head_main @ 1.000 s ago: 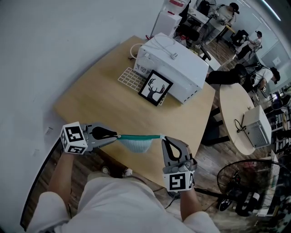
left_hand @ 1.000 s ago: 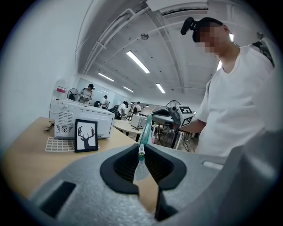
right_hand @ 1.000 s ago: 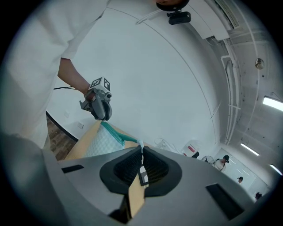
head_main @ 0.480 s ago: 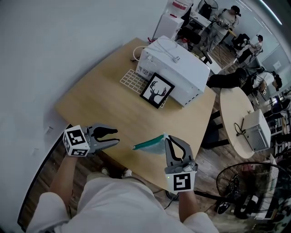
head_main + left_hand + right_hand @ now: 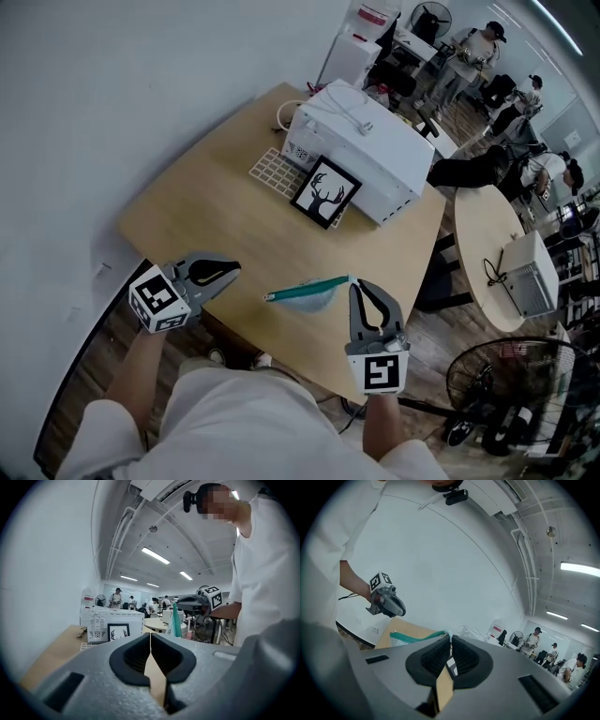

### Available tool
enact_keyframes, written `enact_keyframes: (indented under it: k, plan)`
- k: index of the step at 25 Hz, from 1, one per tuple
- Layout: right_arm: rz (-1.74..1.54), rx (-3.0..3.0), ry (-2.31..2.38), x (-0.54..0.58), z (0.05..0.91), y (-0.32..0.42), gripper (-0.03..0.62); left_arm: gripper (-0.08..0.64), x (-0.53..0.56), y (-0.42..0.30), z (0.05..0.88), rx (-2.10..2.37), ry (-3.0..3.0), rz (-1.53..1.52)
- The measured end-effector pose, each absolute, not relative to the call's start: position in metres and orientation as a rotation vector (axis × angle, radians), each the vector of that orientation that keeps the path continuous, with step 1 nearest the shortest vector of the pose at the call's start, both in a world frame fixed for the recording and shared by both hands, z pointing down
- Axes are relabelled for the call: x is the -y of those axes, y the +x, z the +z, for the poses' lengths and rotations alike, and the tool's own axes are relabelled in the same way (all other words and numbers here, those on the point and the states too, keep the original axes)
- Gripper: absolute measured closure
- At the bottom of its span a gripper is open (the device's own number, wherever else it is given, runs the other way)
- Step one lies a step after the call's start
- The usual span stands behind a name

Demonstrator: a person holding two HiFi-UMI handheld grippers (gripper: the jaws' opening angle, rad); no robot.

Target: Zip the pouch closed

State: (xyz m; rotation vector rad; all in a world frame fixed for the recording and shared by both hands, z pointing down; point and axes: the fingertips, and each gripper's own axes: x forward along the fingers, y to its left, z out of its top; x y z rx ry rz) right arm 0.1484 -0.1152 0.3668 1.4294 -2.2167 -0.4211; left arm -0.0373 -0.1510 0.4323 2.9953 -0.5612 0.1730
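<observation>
Evidently only the right gripper [image 5: 353,285] has hold of the pouch [image 5: 306,290]: its jaws are pressed together on the pouch's right end, so the teal zipper edge juts out to the left, nearly level above the near edge of the table [image 5: 216,202], probably to keep that edge taut. Off to the left, apart from the pouch's free end, the left gripper [image 5: 234,270] has just been closing its jaws, which meet on nothing, likely because its pull along the zip is done.
</observation>
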Motion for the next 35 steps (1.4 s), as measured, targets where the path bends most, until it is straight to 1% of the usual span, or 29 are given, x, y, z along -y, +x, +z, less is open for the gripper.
enact_keyframes:
  k: [6, 13, 24, 35]
  plan:
    - [-0.310, 2.218, 1.552, 0.122, 0.368, 0.164, 0.577, 0.545, 0.173, -0.069, 0.421, 0.883, 2.911, 0.169]
    - [-0.192, 2.185, 1.717, 0.121, 0.368, 0.203, 0.574, 0.545, 0.181, -0.113, 0.389, 1.184, 2.868, 0.085]
    - [-0.115, 2.120, 1.911, 0.111, 0.358, 0.239, 0.574, 0.545, 0.180, -0.160, 0.366, 1.442, 2.823, 0.011]
    - [-0.104, 2.092, 1.991, 0.110, 0.347, 0.249, 0.572, 0.545, 0.182, -0.172, 0.341, 1.497, 2.848, -0.058]
